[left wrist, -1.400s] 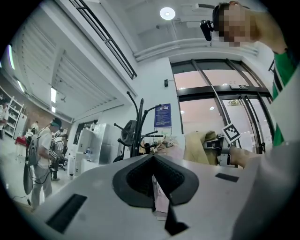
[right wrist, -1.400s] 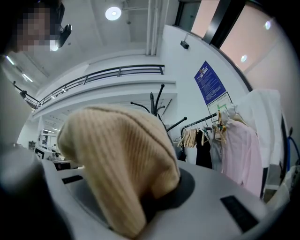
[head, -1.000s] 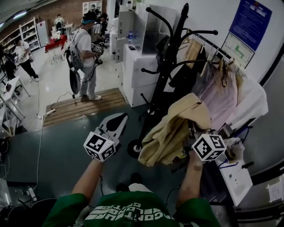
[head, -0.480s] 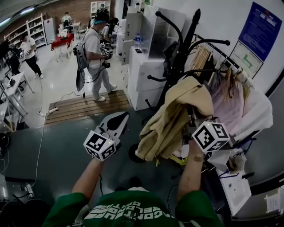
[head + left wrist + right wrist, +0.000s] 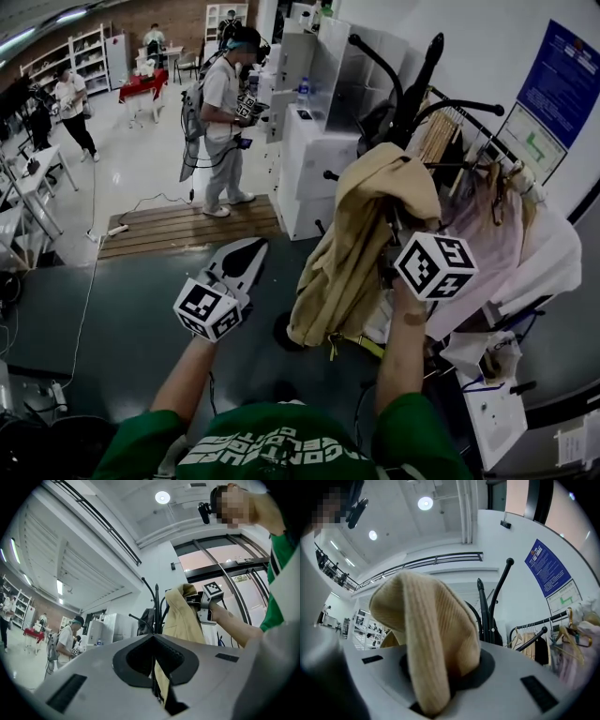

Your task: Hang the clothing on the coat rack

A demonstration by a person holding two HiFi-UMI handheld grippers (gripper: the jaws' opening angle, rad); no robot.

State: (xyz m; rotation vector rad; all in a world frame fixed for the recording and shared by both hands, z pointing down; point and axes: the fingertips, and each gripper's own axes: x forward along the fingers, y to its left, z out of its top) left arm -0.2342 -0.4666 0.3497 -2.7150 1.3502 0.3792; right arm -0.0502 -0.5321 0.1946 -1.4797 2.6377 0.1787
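Right tool (image 5: 392, 258) high, jaws gripping; left tool (image 5: 249, 251) lower, jaws together.

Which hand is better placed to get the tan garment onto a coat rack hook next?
Right. The right gripper is clamped on the tan knit garment, held up right beside the hooks of the black coat rack. The left gripper is empty, lower and farther from the rack.
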